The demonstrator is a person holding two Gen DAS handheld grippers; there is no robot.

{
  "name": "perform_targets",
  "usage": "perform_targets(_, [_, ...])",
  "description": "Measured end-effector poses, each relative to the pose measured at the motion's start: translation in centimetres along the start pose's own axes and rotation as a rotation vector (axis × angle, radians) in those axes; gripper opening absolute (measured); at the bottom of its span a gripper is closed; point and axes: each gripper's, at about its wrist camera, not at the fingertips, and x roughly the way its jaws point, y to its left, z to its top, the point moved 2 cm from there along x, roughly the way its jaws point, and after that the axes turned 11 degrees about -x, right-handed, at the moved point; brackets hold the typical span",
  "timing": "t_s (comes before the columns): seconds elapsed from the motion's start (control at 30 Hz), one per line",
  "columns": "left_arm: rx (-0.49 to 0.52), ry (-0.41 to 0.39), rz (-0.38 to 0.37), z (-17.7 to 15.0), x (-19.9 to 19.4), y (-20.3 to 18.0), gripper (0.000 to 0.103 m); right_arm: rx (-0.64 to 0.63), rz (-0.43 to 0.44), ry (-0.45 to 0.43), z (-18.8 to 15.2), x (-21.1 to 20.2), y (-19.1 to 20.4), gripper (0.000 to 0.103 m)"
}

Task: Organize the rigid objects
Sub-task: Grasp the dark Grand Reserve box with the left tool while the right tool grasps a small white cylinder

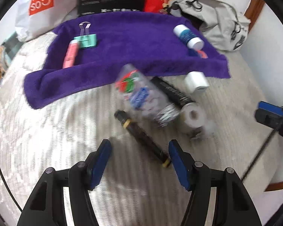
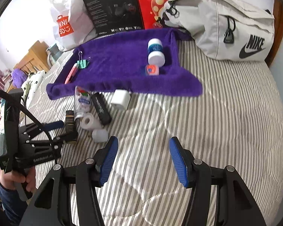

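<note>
Left tool [image 1: 139, 162] spread wide, low centre of frame over the black marker [image 1: 141, 136] on the striped bed [image 2: 226, 113], looks set to grab it, right tool [image 2: 143, 161] open and idle, next move closing on the marker and carrying it to the purple towel [image 1: 126, 43] up top.

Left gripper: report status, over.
Left gripper open, straddling black marker, not closed on it. Right gripper open, empty, over striped bed. Clear bottle and tape roll crowd marker's far end.
</note>
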Motion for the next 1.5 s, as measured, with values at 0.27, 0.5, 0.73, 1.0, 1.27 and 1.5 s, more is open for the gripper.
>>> perform_targets(0.27, [-0.029, -0.026, 0.025, -0.2, -0.5, 2.9, 0.062, -0.009, 0.024, 0.026, -1.0, 1.3, 1.3, 0.056])
perform_targets(0.5, [0.008, -0.069, 0.107, -0.6, -0.1, 1.7, 0.060, -0.038, 0.022, 0.029, -1.1, 1.6, 2.1, 0.056])
perform_targets(0.73, [0.025, -0.094, 0.087, -0.6, -0.3, 1.1, 0.035, -0.043, 0.026, 0.033, -0.7, 2.6, 2.8, 0.056])
perform_targets(1.0, [0.019, -0.106, 0.070, -0.4, -0.4, 1.5, 0.023, -0.081, 0.066, 0.022, -0.4, 4.5, 5.7, 0.056])
perform_targets(1.27, [-0.017, -0.111, 0.120, -0.5, -1.0, 4.9, 0.023, -0.059, 0.076, 0.007, 0.3, 5.8, 7.1, 0.056])
perform_targets(1.5, [-0.032, -0.113, 0.099, -0.6, -1.1, 5.9, 0.023, -0.059, 0.024, 0.001, 0.7, 6.7, 7.5, 0.049])
